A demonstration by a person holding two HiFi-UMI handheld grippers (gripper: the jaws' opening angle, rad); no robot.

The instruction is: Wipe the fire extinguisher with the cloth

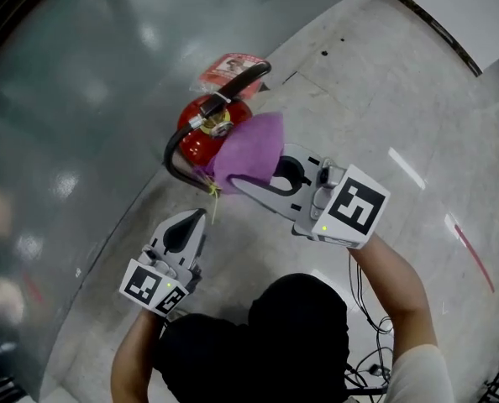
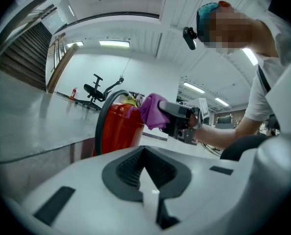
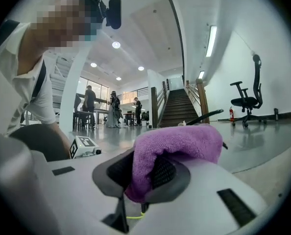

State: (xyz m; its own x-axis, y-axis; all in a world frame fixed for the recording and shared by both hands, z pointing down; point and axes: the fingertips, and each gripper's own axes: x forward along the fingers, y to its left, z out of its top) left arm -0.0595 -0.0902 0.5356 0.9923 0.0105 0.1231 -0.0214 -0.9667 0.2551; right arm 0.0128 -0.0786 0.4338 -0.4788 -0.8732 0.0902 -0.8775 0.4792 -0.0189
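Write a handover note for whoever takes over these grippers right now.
Right gripper: shut on the purple cloth, which appears to be pressed against the upper side of the red fire extinguisher.
Left gripper: shut, empty, held low, short of the extinguisher.
The extinguisher stands upright on the floor.
Done: the cloth is gripped and at the extinguisher. How much is already wiped cannot be told.
Left: wipe round the body and top.

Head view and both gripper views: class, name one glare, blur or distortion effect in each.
Head view: bright glare patches on the glossy surface, blurred at the left edge. Left gripper view: fisheye bends the ceiling; fire extinguisher is sharp. Right gripper view: dark corners; the cloth is crisp.
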